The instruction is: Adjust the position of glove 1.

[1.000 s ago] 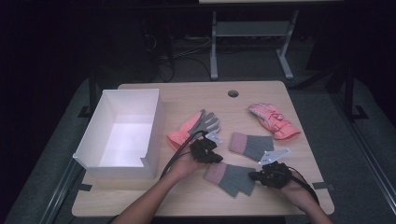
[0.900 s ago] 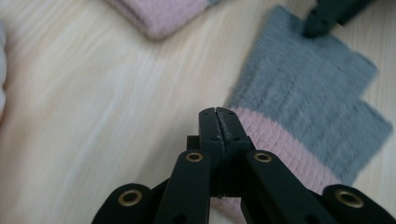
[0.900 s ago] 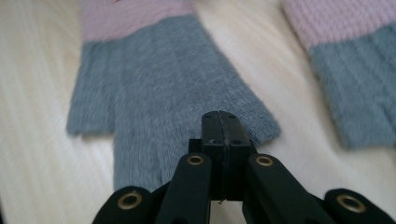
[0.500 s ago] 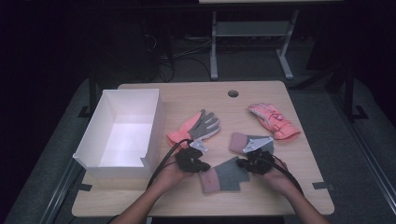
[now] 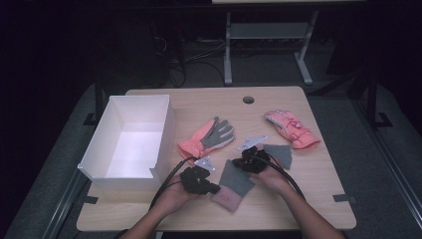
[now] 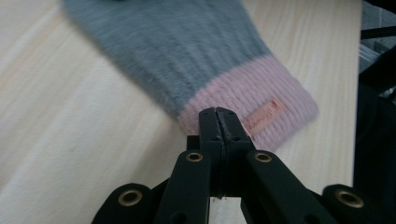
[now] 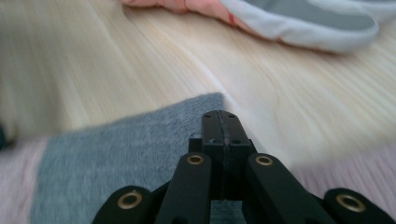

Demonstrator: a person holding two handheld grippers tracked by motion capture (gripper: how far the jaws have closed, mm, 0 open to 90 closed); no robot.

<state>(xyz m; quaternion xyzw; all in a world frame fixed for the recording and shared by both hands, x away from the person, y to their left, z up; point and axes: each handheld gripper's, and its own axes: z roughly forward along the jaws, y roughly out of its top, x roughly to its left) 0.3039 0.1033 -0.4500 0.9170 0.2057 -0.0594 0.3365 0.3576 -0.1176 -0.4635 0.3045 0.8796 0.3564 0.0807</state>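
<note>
- Grey knit mitten [image 5: 235, 179] with pink cuff lies on the surface near the front edge, long axis slanting from cuff at near-centre up toward the right.
- Left tongs [image 5: 215, 189] clenched, tips at the pink cuff [image 6: 252, 105]; whether they pinch fabric, I cannot tell.
- Right tongs [image 5: 238, 163] clenched at the grey fingertip end.
- White box [image 5: 164, 129] sits to the left; left hand is nearer.
</note>
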